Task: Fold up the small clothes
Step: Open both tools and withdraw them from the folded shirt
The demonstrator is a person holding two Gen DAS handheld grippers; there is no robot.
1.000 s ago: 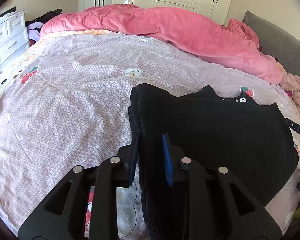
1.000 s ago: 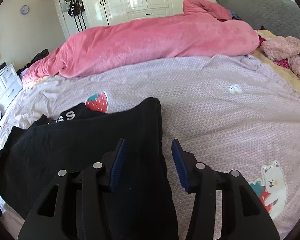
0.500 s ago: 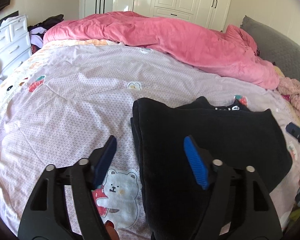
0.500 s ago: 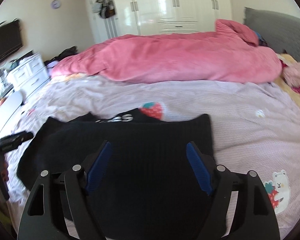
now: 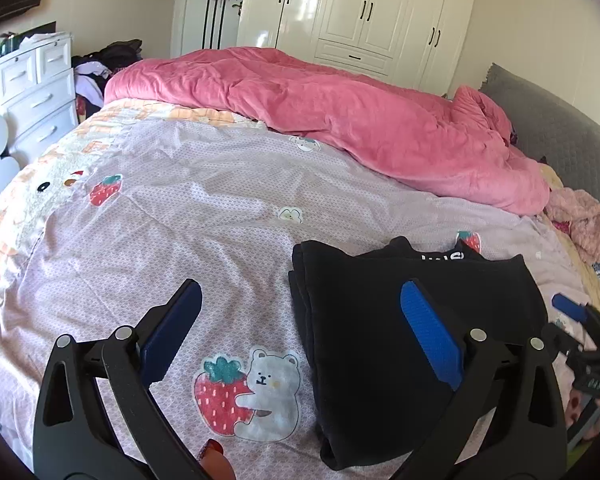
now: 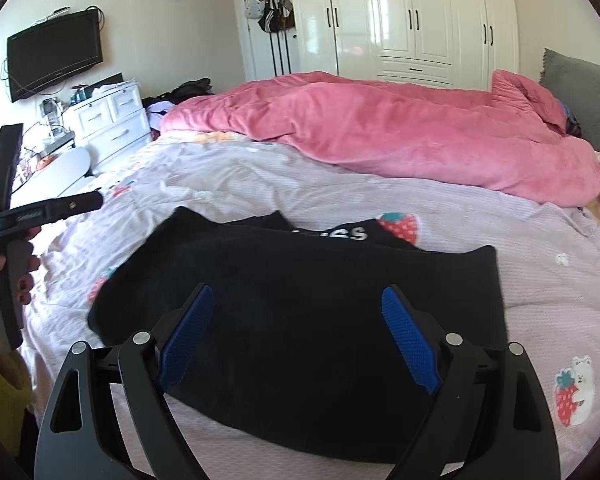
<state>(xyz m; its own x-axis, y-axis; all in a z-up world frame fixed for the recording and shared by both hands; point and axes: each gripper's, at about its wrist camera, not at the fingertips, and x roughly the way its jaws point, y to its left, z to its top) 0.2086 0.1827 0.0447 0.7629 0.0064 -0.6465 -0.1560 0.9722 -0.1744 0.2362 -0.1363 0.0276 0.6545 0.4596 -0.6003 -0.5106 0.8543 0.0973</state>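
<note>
Left wrist view. The left gripper point(image 5: 300, 320) hangs above the near edge of the bed point(image 5: 180, 216), its jaws spread wide and holding nothing. The black garment point(image 5: 400, 320), already folded into a thick stack, lies on the sheet toward the bed's near right part; its left folded edge runs away from the camera and falls between the two fingers, so the right-hand blue pad point(image 5: 428, 340) stands over cloth and the left-hand one over bare sheet beside a strawberry-bear print point(image 5: 248, 396). White lettering shows at the garment's far edge. The right gripper point(image 5: 576, 312) is partly seen at the garment's right side. A pink duvet point(image 5: 340, 120) lies along the far edge of the bed.

Right wrist view. The right gripper point(image 6: 296, 320) has its jaws wide apart and empty, centred over the black garment point(image 6: 300, 288), whose long axis runs left to right across the view, parallel to the near edge of the bed point(image 6: 540, 280). The left gripper point(image 6: 44, 212) stands off the garment's left end, held in a hand point(image 6: 4, 276). Judged from both views, the right gripper is the nearer to the garment's middle; the left covers only its left edge.

Change from the earlier frames. One second ago the left jaws were nearly closed at the garment's left edge and the right jaws narrower at its right edge; both have since opened fully and drawn back and upward, leaving the stack lying released.
</note>
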